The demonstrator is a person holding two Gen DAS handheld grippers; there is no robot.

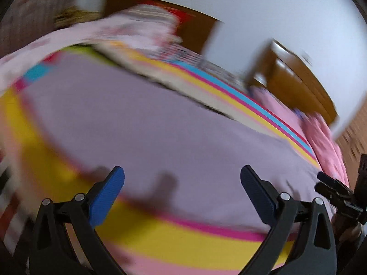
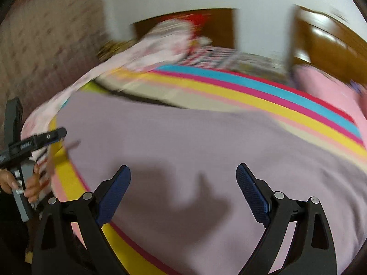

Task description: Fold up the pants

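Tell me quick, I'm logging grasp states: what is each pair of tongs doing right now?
Left tongs: open, holding nothing, above the lilac pants.
Right tongs: open, holding nothing, above the same pants.

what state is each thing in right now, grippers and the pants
left gripper: open, empty, above the cloth
right gripper: open, empty, above the cloth
lilac pants: spread flat on the bed, not gripped; fold stage unclear through blur
striped bedsheet: lying flat under the pants
pink floral bedding: bunched at the far end
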